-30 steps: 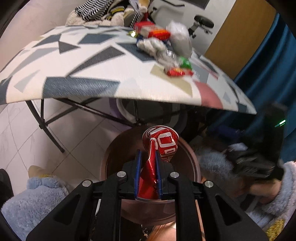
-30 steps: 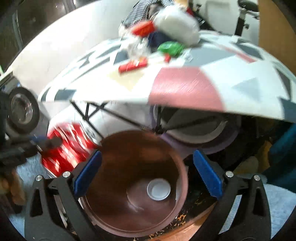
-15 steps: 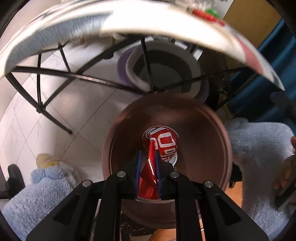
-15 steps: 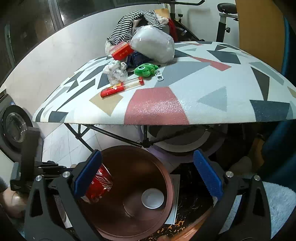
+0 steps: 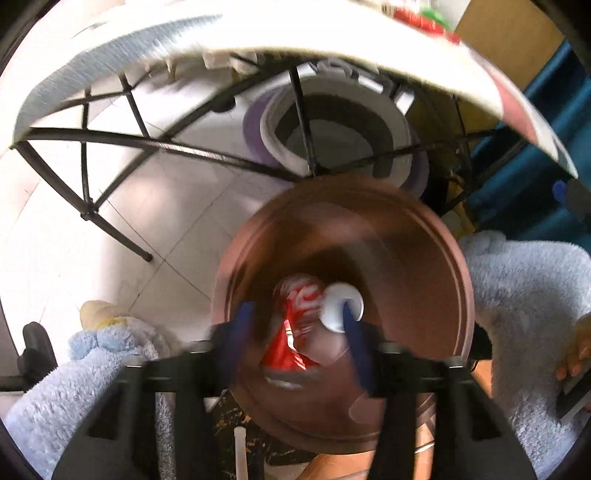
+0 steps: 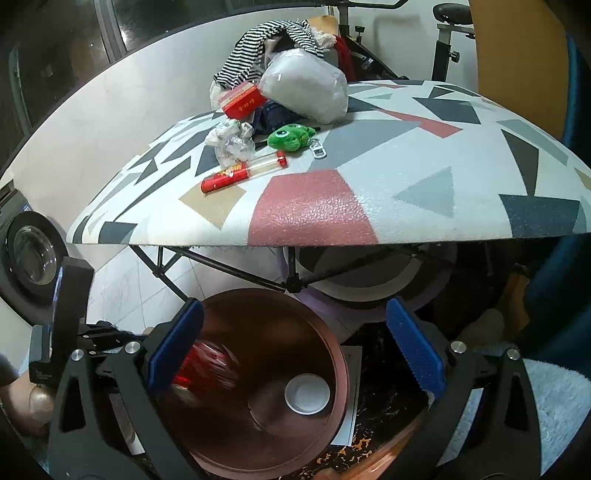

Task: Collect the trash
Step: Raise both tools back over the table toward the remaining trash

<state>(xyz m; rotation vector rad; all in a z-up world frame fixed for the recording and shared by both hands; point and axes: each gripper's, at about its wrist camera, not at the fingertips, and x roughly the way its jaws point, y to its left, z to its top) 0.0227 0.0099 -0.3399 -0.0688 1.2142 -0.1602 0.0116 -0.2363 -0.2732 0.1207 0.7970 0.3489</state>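
Left wrist view: crushed red can (image 5: 295,325), loose between opening jaws of left gripper (image 5: 299,332), dropping into brown bin (image 5: 436,236) directly below. Advice: hold over bin centre until clear. Right gripper (image 6: 295,347): wide open, empty.

A counter (image 6: 424,173) with a white top patterned in grey, dark blue, tan and dusty red triangles fills the middle of the room, standing on a black folding metal frame (image 5: 155,147). The floor (image 5: 173,206) is pale glossy tile laid on the diagonal with thin dark joints. Beyond the counter's far edge runs a plain white wall (image 6: 122,96), with dark glazed panels (image 6: 55,44) to its left. An exercise bike (image 6: 443,29) stands behind the far edge, beside an ochre panel (image 6: 517,55). A deep blue curtain (image 5: 535,158) hangs at the right. A front-loading washing machine (image 6: 26,254) sits near the counter's left corner. Light is bright and even.
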